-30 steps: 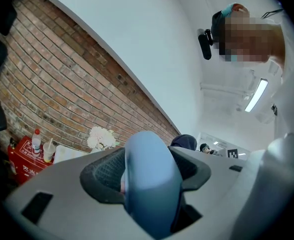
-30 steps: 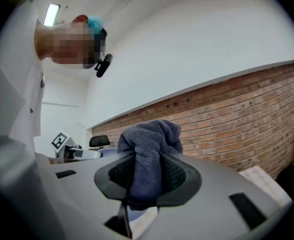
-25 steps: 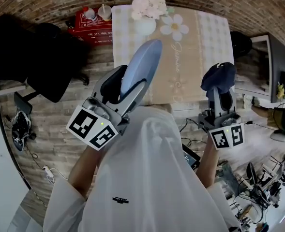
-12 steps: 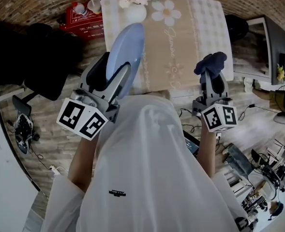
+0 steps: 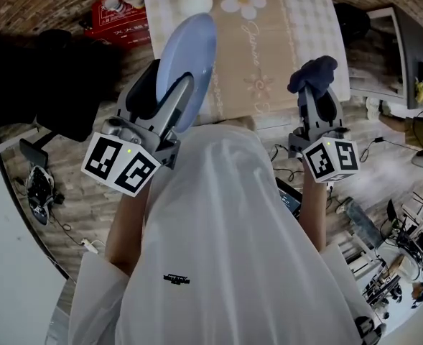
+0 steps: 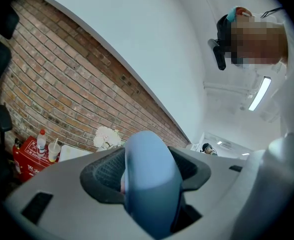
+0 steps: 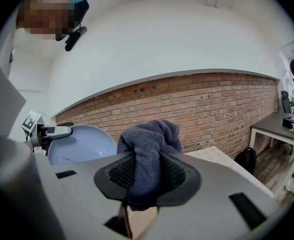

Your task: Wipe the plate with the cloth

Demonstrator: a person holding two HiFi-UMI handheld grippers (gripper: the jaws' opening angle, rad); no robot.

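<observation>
- Left gripper (image 5: pixel 169 105): jaws clamped on the rim of the pale blue plate (image 5: pixel 191 49). The plate is held tilted on edge in the air, over the near left part of the table (image 5: pixel 290 42).
- Plate and cloth: apart, not touching.
- Right gripper (image 5: pixel 317 98): jaws pinched on the dark blue cloth (image 5: pixel 313 72). The cloth bunches above the jaw tips, over the table's near right edge.

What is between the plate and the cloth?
Nothing: the head view shows an open gap between plate and cloth, with only the beige tablecloth below.
</observation>
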